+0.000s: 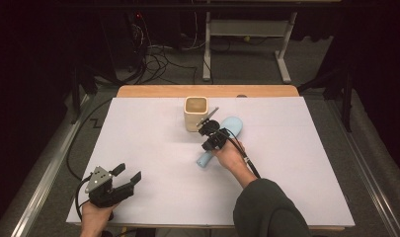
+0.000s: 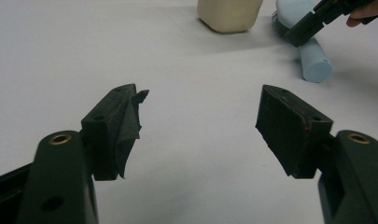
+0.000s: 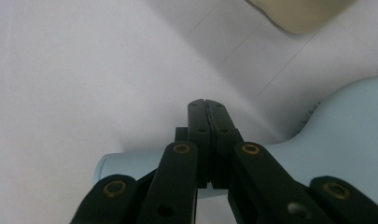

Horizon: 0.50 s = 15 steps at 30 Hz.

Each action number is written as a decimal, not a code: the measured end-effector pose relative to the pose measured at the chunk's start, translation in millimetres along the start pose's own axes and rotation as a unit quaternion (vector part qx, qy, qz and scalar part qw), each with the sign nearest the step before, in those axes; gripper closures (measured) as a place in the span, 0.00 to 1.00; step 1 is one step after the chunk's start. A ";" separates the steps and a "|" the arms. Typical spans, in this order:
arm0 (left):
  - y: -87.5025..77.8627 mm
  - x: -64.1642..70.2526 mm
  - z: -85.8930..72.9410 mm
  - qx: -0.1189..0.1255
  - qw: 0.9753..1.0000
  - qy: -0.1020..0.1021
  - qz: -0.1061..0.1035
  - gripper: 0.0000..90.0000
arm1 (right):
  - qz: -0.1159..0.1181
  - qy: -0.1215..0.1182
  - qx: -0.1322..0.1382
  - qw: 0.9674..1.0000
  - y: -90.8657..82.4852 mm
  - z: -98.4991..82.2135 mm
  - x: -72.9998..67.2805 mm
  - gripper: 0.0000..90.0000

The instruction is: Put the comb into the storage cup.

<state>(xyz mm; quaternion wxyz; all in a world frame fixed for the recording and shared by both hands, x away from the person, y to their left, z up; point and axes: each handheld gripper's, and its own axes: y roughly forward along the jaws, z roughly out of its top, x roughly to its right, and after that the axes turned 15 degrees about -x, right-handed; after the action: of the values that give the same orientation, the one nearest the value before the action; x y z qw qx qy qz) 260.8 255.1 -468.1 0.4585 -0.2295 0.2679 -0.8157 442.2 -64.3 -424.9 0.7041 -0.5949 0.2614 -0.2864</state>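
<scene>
— Hovering over the brush (image 1: 221, 142), the right tongs (image 1: 206, 127) are clenched, jaws pressed flat together with nothing between them. In the right gripper view they sit above the pale blue handle (image 3: 149, 161).

— And the left tongs (image 1: 129, 177)?

— Released, jaws standing wide apart with bare sheet between. One pad (image 2: 126, 126) carries a torn flap of its lining. They rest near the front left corner of the desk (image 1: 286, 163), well apart from everything.

— Where does the brush lie?

— About mid-desk, flat on the white sheet. Its long axis runs on a diagonal: the handle end points toward the front, the broad head toward the back right, just beside the cup (image 1: 196, 113). I cannot tell whether head and cup touch.

— So which hand is nearer?

— The right, plainly; it is directly over the handle. My guess is that its jaws must open before they can straddle the handle across its width.

— Room to move?

— Plenty toward the right and front edges. The cup crowds the back side, so a careless swing could knock it.
</scene>
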 end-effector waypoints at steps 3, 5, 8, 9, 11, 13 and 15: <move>0.0 -0.2 0.0 0.000 1.000 -0.001 0.000 0.34 | 0.002 0.001 -0.004 1.000 0.8 1.1 -0.4 1.00; 0.0 -0.2 0.0 0.000 1.000 -0.001 0.000 0.34 | 0.001 -0.002 -0.007 1.000 1.3 1.7 -0.4 1.00; 0.0 -0.2 0.0 0.000 1.000 0.000 0.000 0.34 | 0.002 -0.001 -0.014 1.000 2.1 3.0 -1.0 1.00; -0.2 -0.3 -0.1 0.000 1.000 0.000 0.000 0.34 | 0.003 0.003 -0.016 1.000 2.5 3.2 -2.0 1.00; -0.4 -0.5 -0.2 0.000 1.000 -0.001 -0.001 0.34 | 0.002 -0.001 -0.020 1.000 3.6 3.6 -2.6 1.00; -0.4 -0.6 -0.3 0.000 1.000 -0.001 0.000 0.34 | 0.003 0.001 -0.024 1.000 4.5 3.2 -3.7 1.00; -0.4 -0.4 -0.3 0.000 1.000 -0.001 -0.001 0.34 | 0.003 0.000 -0.027 1.000 4.8 2.2 -4.0 1.00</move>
<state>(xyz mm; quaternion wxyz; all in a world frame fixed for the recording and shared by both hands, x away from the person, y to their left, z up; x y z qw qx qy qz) 260.6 255.7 -468.1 0.4581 -0.2304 0.2672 -0.8158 441.4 -59.3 -429.1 0.6885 -0.6132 0.2709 -0.2766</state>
